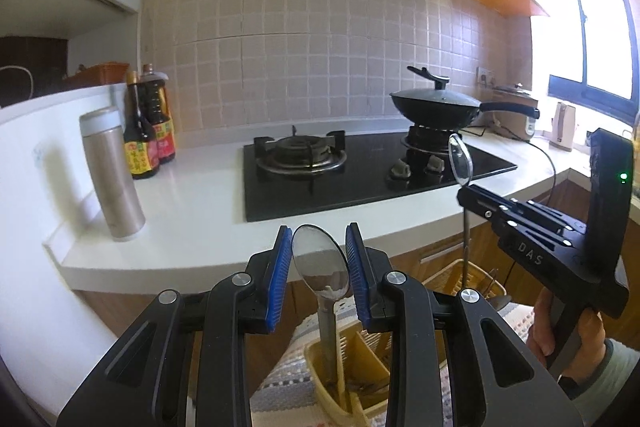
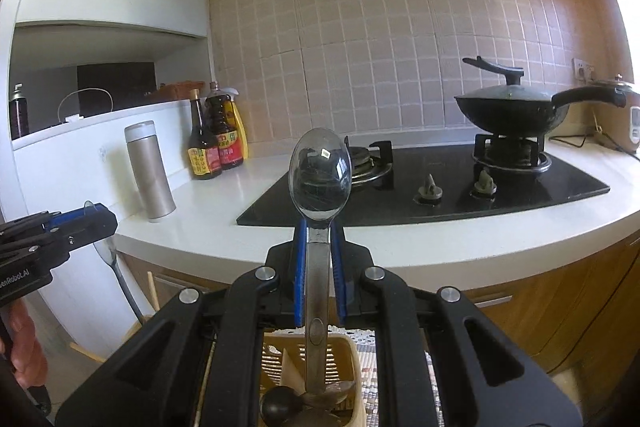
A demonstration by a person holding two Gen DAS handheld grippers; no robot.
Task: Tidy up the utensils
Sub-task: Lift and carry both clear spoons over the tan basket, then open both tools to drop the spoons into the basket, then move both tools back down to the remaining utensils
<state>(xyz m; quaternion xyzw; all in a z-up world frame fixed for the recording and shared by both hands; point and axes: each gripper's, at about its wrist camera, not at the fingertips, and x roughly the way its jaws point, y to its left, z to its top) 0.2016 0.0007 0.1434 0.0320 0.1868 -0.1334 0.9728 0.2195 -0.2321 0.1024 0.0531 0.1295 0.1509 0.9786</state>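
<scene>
My left gripper (image 1: 319,237) is shut on the bowl of a steel spoon (image 1: 320,267), blue pads against its two sides. The handle hangs down into a yellow utensil holder (image 1: 362,359) below. My right gripper (image 2: 319,227) is shut on the neck of a second spoon (image 2: 320,175), bowl upright above the fingers. Its handle reaches down into a slatted yellow basket (image 2: 349,347) that holds other utensils. In the left wrist view the right gripper (image 1: 466,193) and its spoon (image 1: 460,159) show at the right. In the right wrist view the left gripper (image 2: 106,217) shows at the left edge.
A white counter (image 1: 192,211) curves ahead, carrying a black gas hob (image 1: 360,183) with a lidded wok (image 1: 436,107). A metal flask (image 1: 112,179) and sauce bottles (image 1: 148,131) stand at its left. A woven mat (image 1: 288,379) lies under the holders. A hand (image 1: 548,327) grips the right tool.
</scene>
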